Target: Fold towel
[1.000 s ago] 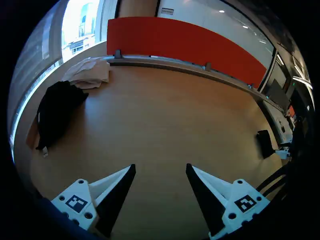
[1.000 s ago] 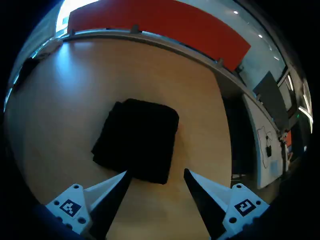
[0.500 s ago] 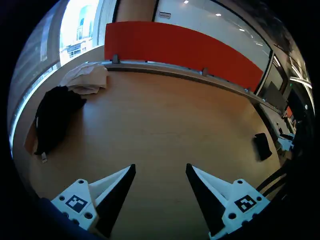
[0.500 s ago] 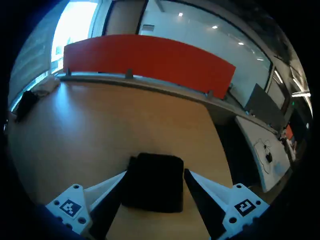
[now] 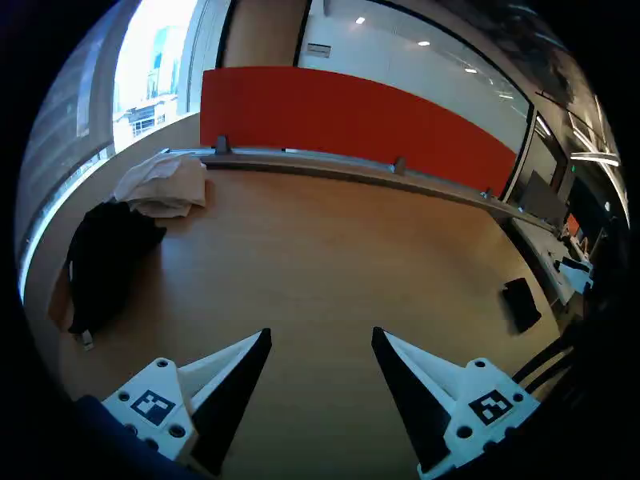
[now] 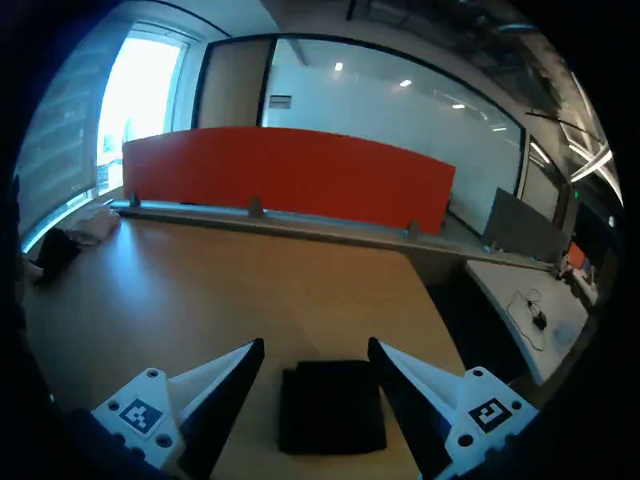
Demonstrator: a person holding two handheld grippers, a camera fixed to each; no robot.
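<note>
Over the last second the right gripper (image 6: 314, 342) has lifted and tipped up. The black towel (image 6: 332, 404), which was spread large ahead of it, now sits low between its fingers as a small, squared-off rectangle on the wooden table (image 6: 200, 280), on the near side, well apart from the red divider (image 6: 288, 176). Its fingers stand apart and press on nothing; they look to hang above the cloth, though the fisheye makes that hard to be sure of. The left gripper (image 5: 321, 330) is likewise spread wide and empty, having tilted up a little over bare table. A dark heap (image 5: 104, 256) and a pale cloth (image 5: 164, 184) lie nearer the divider's window end (neither is being handled). By my judgement the fold is finished and both tools are backing off.
</note>
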